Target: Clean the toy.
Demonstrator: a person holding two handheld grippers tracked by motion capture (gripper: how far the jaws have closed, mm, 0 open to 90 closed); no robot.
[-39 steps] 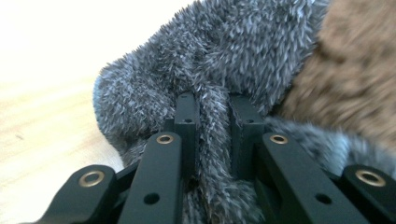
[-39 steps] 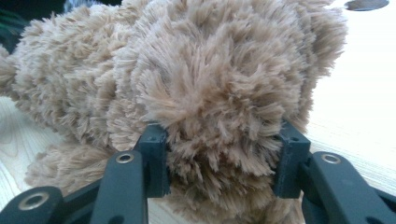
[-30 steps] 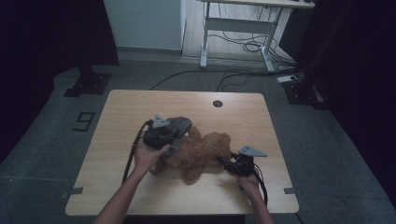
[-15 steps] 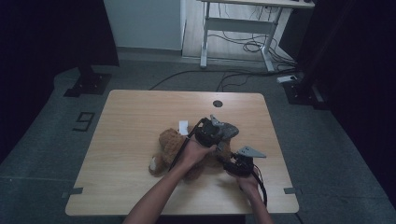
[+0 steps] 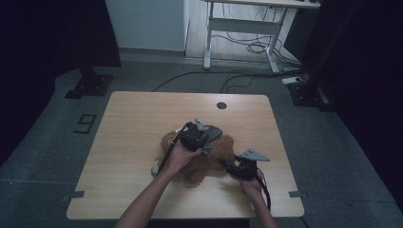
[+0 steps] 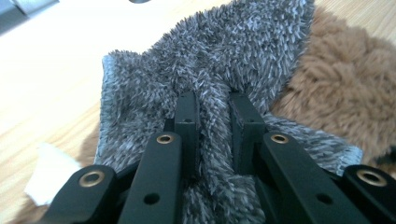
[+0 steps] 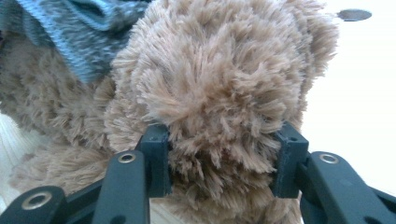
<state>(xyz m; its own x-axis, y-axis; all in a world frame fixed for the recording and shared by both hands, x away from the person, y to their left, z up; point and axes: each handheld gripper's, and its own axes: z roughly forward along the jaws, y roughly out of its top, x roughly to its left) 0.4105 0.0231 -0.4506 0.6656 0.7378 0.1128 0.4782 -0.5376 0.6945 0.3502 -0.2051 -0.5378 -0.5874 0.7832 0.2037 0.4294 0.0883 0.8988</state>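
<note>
Mid-drape: left gripper (image 6: 212,116) clamps grey cloth (image 6: 219,60) over teddy bear (image 7: 219,84), right gripper (image 7: 224,158) grips the bear. Next: lay cloth flat, release.

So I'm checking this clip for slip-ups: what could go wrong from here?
The left gripper pinches only a narrow fold of the grey fuzzy cloth, so it could slip free when pulled. The right gripper squeezes soft fur on the brown teddy bear; a tug might drag the bear across the table.
</note>
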